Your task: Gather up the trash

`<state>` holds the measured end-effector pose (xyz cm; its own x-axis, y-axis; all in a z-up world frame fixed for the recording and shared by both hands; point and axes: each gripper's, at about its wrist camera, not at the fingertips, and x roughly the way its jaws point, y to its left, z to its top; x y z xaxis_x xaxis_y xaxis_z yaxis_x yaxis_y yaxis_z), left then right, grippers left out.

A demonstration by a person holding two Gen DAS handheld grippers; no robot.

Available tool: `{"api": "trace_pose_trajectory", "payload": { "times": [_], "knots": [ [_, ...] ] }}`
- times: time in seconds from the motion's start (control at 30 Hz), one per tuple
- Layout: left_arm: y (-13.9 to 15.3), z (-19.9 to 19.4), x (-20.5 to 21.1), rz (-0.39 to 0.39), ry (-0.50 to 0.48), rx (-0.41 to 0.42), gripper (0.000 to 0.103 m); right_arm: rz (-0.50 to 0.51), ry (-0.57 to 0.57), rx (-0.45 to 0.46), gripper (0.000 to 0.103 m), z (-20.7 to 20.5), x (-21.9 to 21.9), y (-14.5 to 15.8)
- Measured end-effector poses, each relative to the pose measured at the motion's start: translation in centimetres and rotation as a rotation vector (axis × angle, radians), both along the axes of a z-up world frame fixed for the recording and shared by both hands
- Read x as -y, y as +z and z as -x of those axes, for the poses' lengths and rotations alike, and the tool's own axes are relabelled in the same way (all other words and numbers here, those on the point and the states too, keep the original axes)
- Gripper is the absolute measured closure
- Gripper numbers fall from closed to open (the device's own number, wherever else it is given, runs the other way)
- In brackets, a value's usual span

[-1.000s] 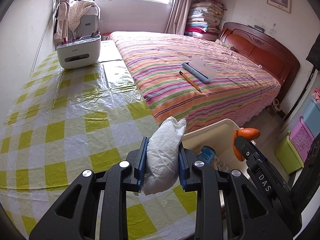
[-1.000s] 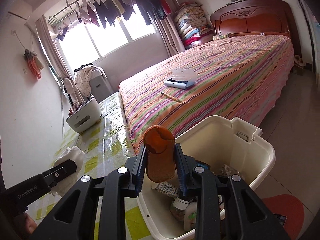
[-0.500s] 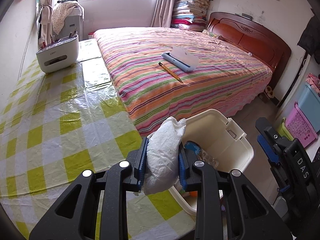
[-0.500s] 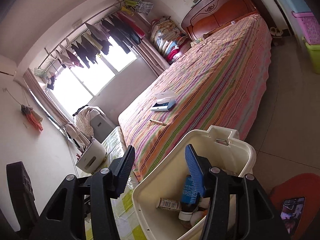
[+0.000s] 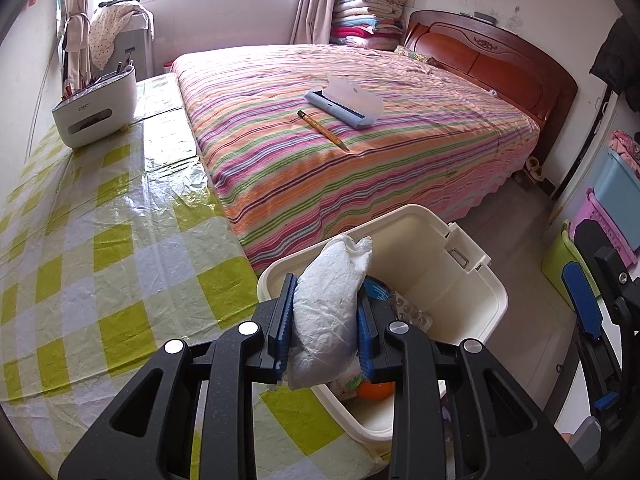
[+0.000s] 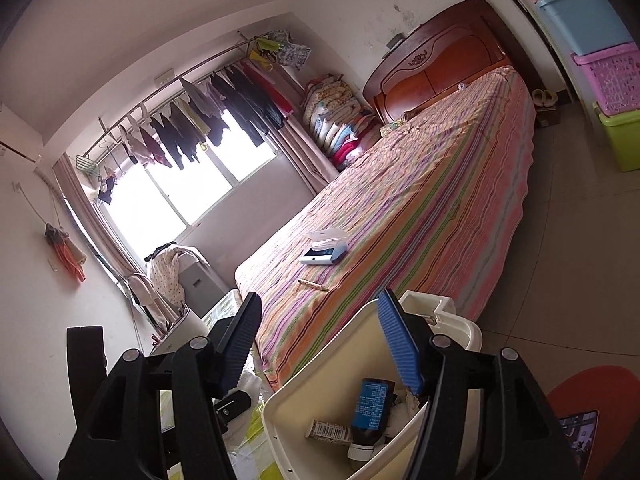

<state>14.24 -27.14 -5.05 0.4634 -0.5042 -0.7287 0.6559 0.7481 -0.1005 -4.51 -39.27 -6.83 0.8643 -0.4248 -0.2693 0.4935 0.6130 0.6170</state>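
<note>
The left gripper (image 5: pixel 325 322) squeezes the white wad (image 5: pixel 329 312) over the bin's (image 5: pixel 472 268) near edge; dropped too soon, it could hit the table. The right gripper (image 6: pixel 320 342), just opening, holds nothing

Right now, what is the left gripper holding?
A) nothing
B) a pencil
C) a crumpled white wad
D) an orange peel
C: in the left wrist view the left gripper is shut on a white wad, over the edge of the bin; the pencil lies on the bed.
</note>
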Motion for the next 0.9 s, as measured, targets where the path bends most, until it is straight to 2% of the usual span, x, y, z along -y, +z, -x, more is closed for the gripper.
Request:
{"api": "trace_pose_trajectory", "payload": {
  "times": [0.23, 0.3, 0.37, 0.43, 0.57, 0.73, 0.83, 0.9],
  "knots": [
    [-0.4, 0.3, 1.0, -0.016, -0.022, 0.019, 0.074, 0.018, 0.0, -0.003, 0.044, -0.1, -0.4, 0.2],
    [-0.4, 0.4, 1.1, -0.018, -0.027, 0.027, 0.067, 0.017, -0.001, -0.001, 0.044, -0.1, -0.4, 0.1],
    [-0.3, 0.8, 1.1, -0.012, -0.029, 0.047, 0.042, 0.016, -0.002, 0.001, 0.044, 0.0, -0.4, 0.1],
    [0.2, 1.4, 1.0, -0.009, -0.024, 0.094, 0.027, 0.017, -0.002, 0.001, 0.044, 0.0, -0.4, 0.1],
    [1.1, 2.3, 0.0, -0.015, -0.005, 0.162, 0.026, 0.025, 0.005, 0.0, 0.044, 0.1, -0.5, 0.2],
    [2.1, 3.3, -3.7, -0.055, 0.094, 0.238, 0.026, 0.066, 0.03, -0.008, 0.043, 0.5, -1.4, 0.5],
    [2.5, 4.5, -6.8, -0.067, 0.168, 0.305, 0.017, 0.099, 0.072, -0.034, 0.035, 0.5, -2.5, 0.6],
    [2.5, 5.2, -8.8, -0.079, 0.196, 0.347, 0.017, 0.135, 0.113, -0.057, 0.034, 0.6, -3.8, 0.7]
  ]
}}
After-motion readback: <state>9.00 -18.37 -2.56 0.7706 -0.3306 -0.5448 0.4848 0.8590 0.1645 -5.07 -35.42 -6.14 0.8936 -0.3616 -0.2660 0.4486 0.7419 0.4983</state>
